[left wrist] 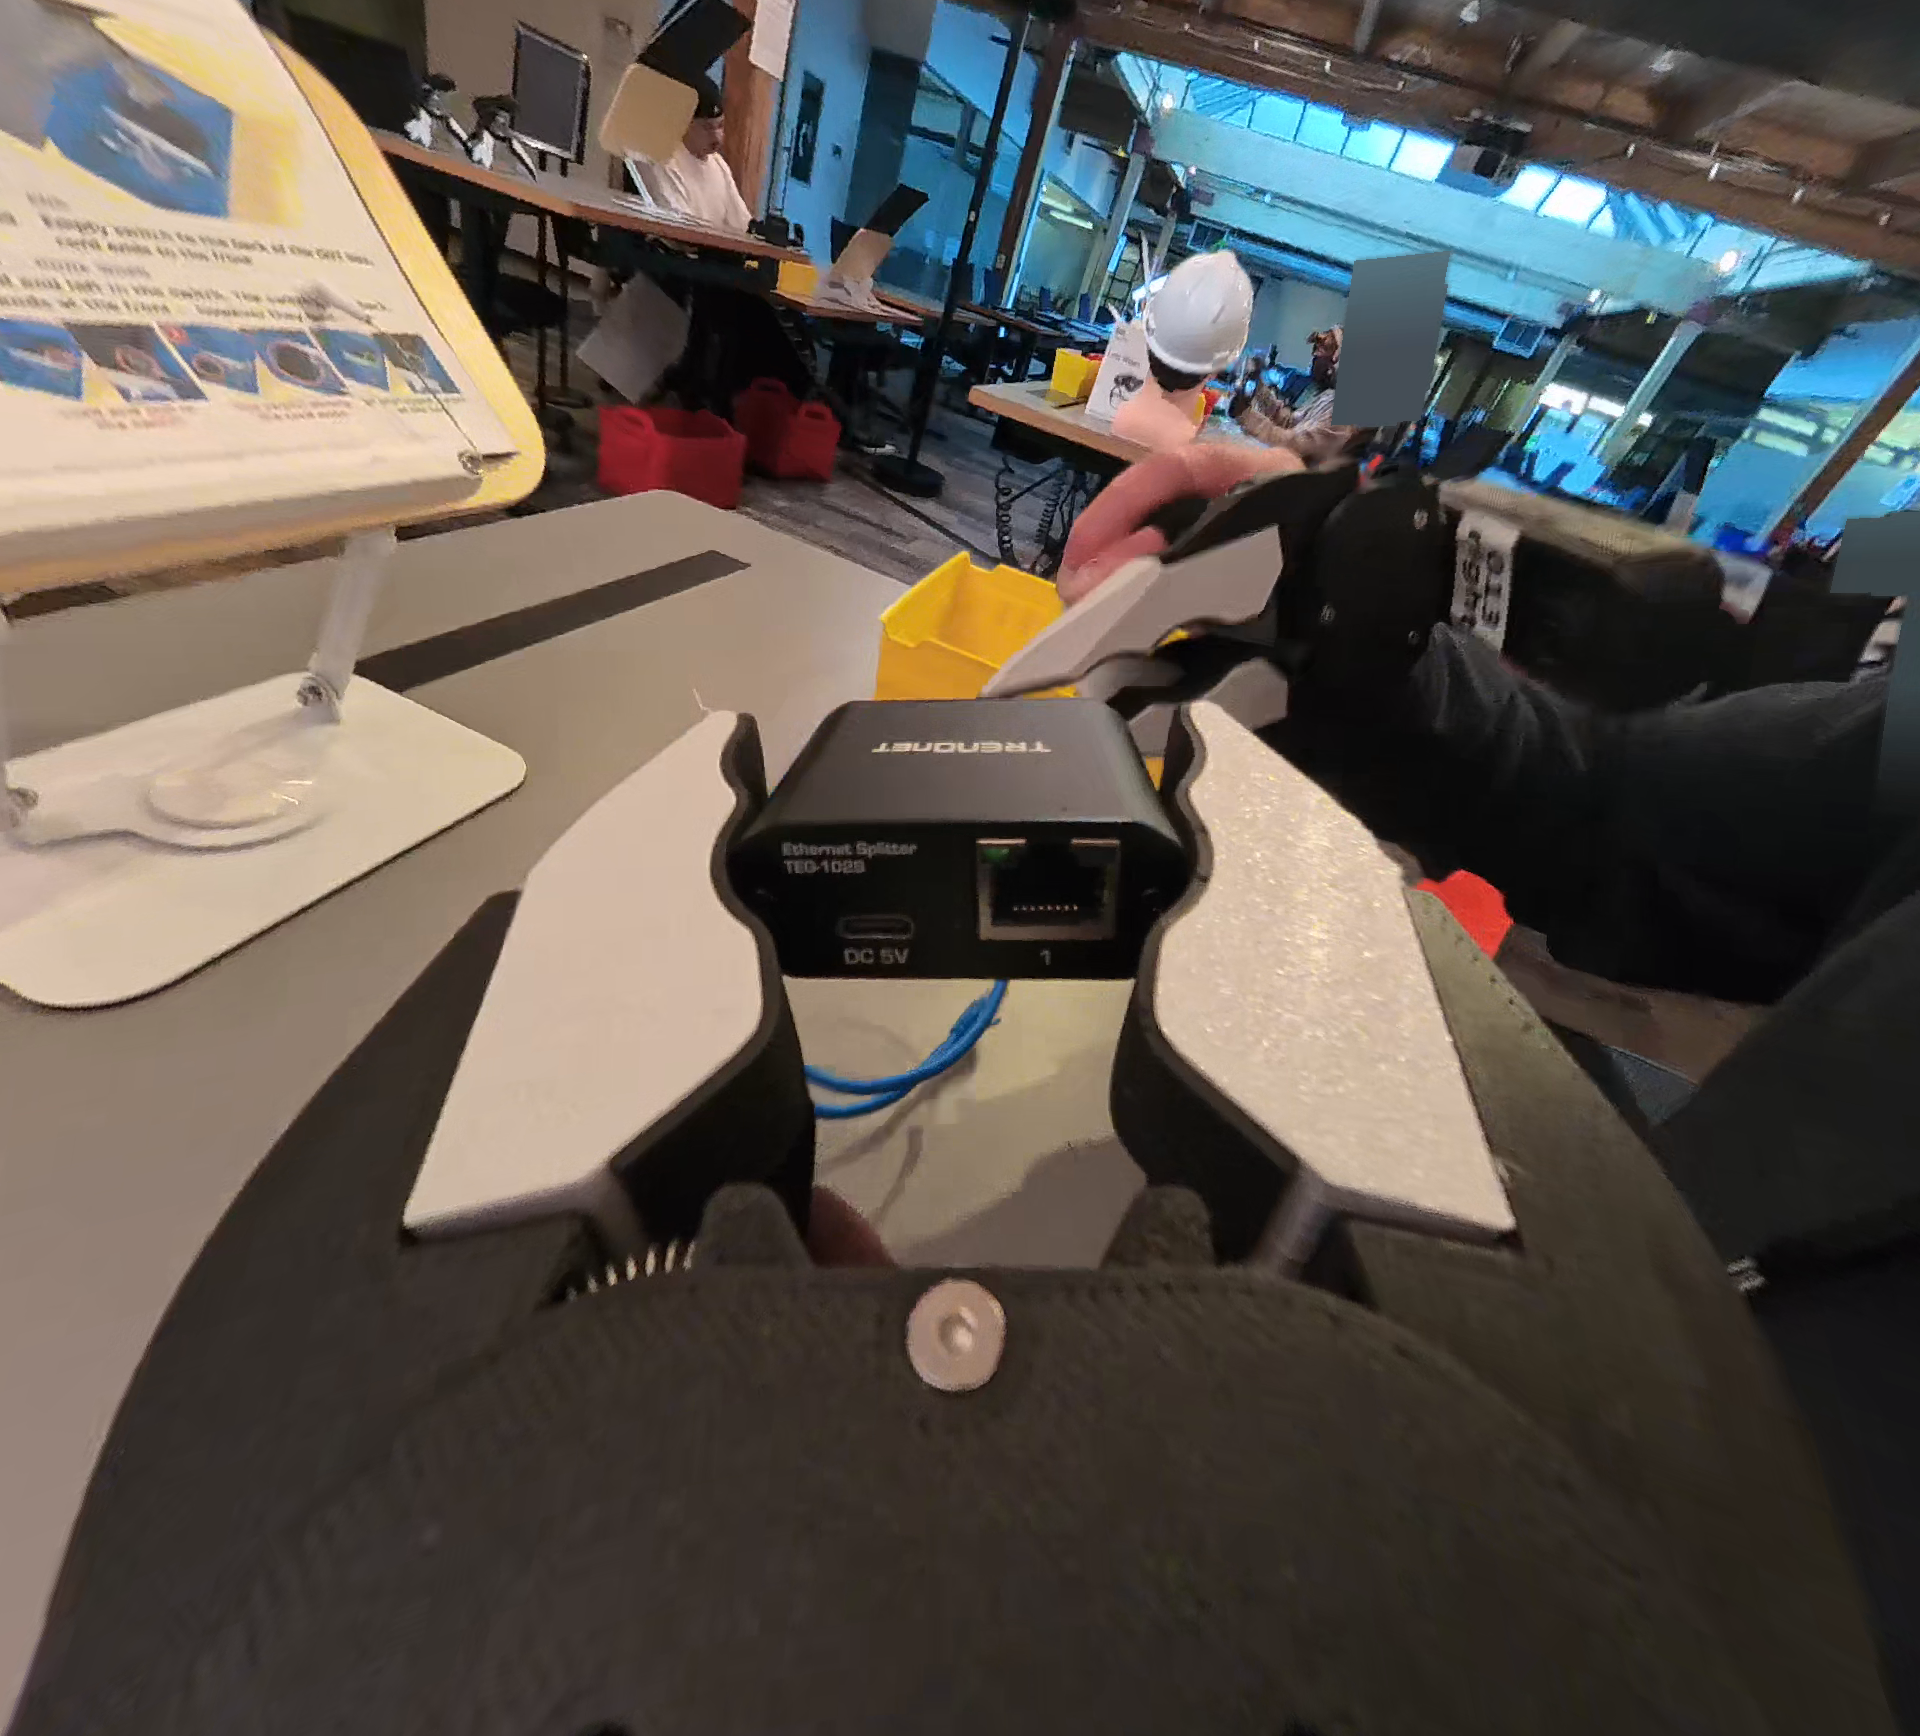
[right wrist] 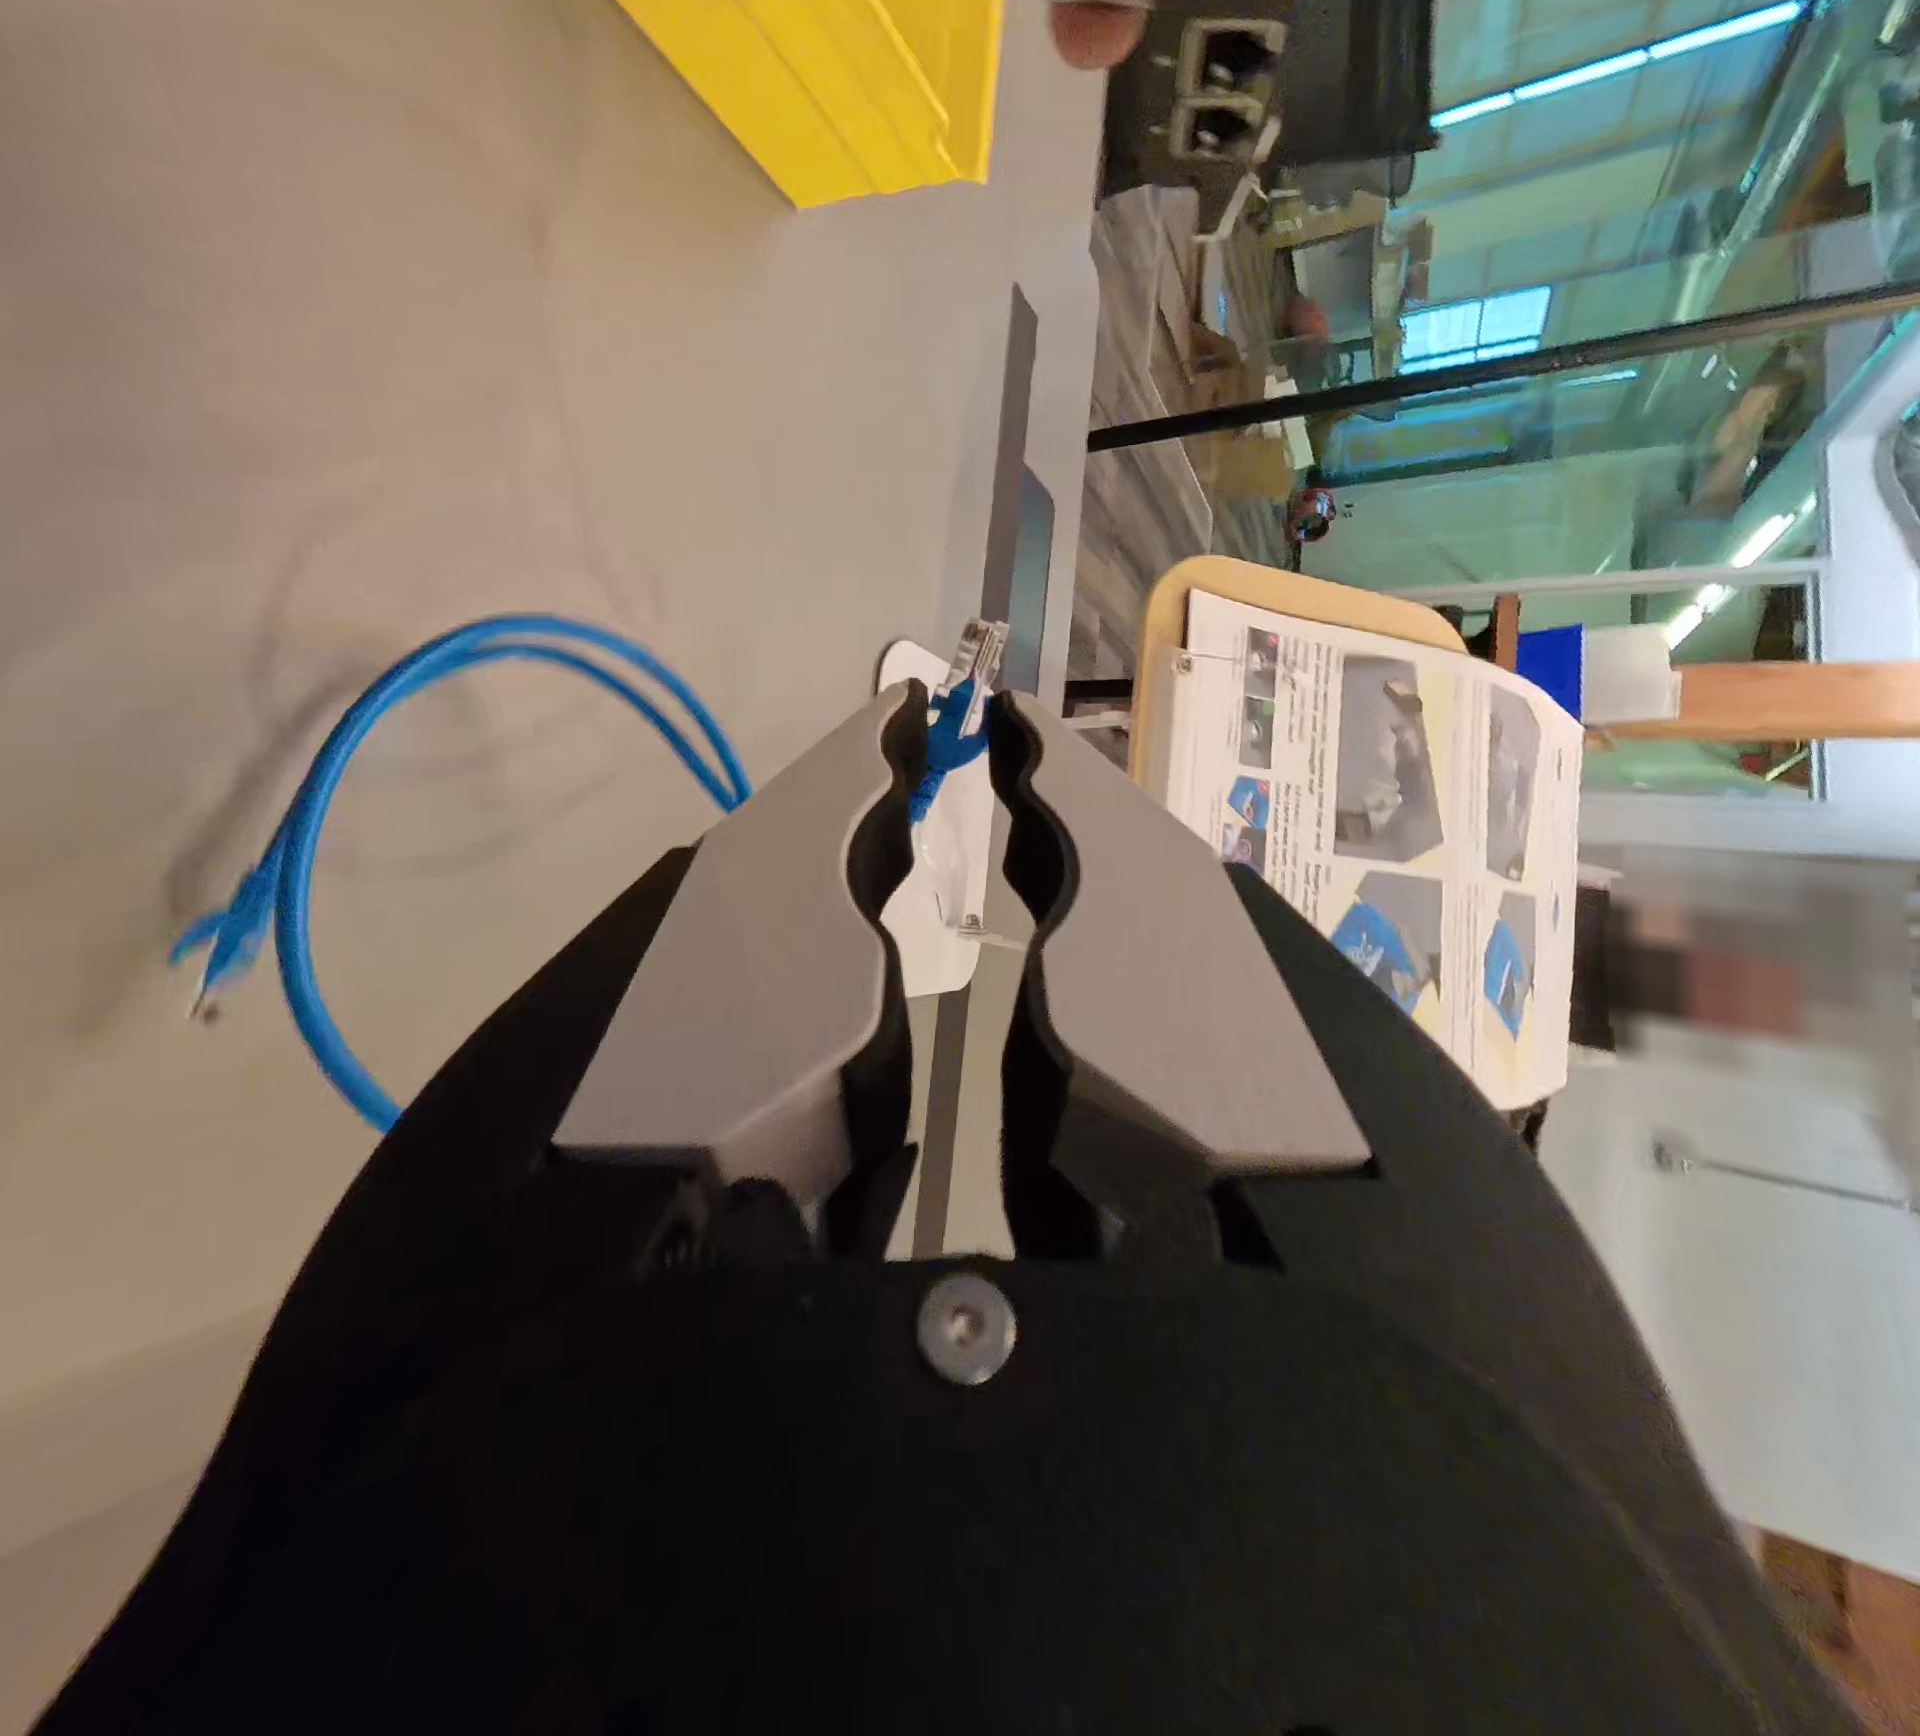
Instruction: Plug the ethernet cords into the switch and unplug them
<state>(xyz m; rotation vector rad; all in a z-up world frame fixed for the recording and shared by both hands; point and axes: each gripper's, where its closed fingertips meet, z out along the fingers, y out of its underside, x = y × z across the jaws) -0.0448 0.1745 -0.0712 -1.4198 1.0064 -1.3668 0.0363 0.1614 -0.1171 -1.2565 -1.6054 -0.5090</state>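
Now black switch [left wrist: 956,839] between left hand-held gripper [left wrist: 961,772] fingers

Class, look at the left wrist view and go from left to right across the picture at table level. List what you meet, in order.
White stand base → left gripper clamped on the black switch → right gripper reaching in from the right edge, with the yellow bin behind it.
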